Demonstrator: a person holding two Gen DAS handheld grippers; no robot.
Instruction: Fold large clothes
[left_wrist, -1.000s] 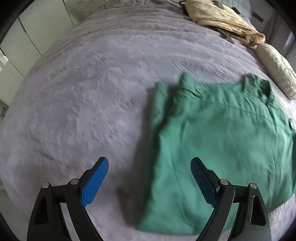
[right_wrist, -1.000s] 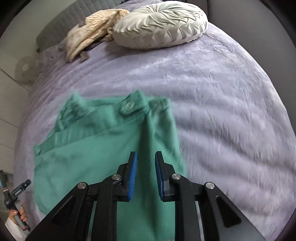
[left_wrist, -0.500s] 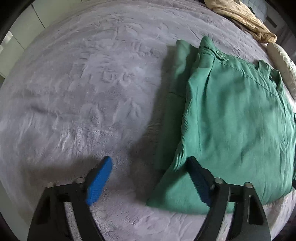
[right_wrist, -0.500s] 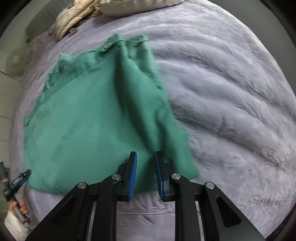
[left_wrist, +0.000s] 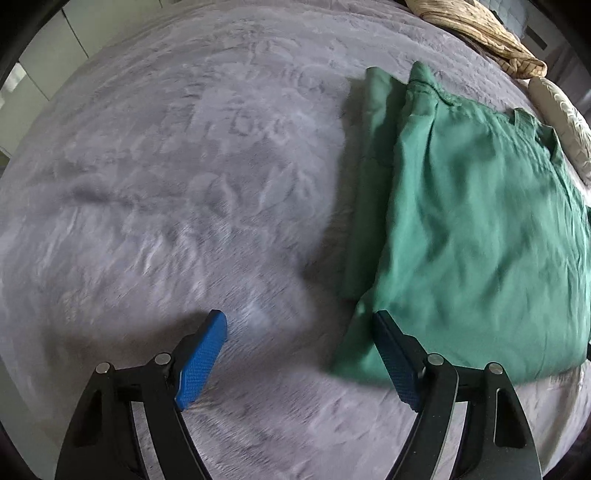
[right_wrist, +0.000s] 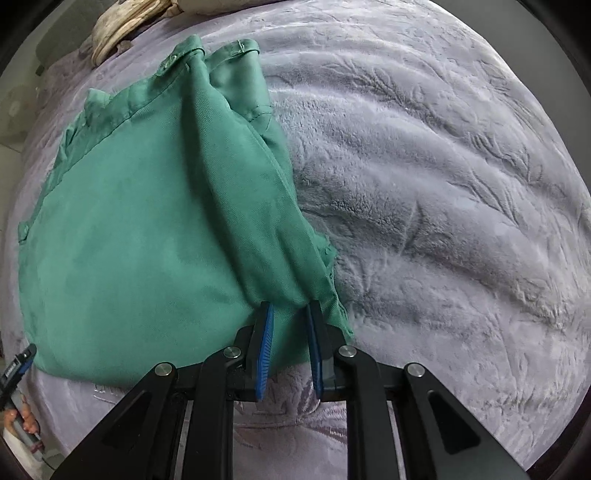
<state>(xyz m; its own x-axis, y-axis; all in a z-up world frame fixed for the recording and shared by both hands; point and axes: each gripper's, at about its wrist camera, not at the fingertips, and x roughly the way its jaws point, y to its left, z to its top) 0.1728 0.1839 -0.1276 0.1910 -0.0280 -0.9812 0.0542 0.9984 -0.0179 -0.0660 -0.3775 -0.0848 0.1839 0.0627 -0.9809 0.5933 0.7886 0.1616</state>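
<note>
A green garment (left_wrist: 480, 229) lies folded on a grey plush bedspread (left_wrist: 184, 166). In the left wrist view my left gripper (left_wrist: 301, 356) is open wide, low over the bedspread, its right finger at the garment's near left corner. In the right wrist view the garment (right_wrist: 140, 221) has a raised ridge of cloth running to my right gripper (right_wrist: 290, 347), whose narrowly parted blue pads pinch the garment's near edge and hold it slightly lifted.
A beige crumpled garment (left_wrist: 476, 29) and a pale cushion (left_wrist: 561, 110) lie at the far end of the bed. The other handheld gripper (right_wrist: 14, 369) shows at the lower left of the right wrist view. White cupboards (left_wrist: 44, 62) stand to the left.
Both grippers have drawn back toward the bed's near edge. The right gripper has pulled the garment's edge with it, raising a ridge. The left gripper stayed open.
</note>
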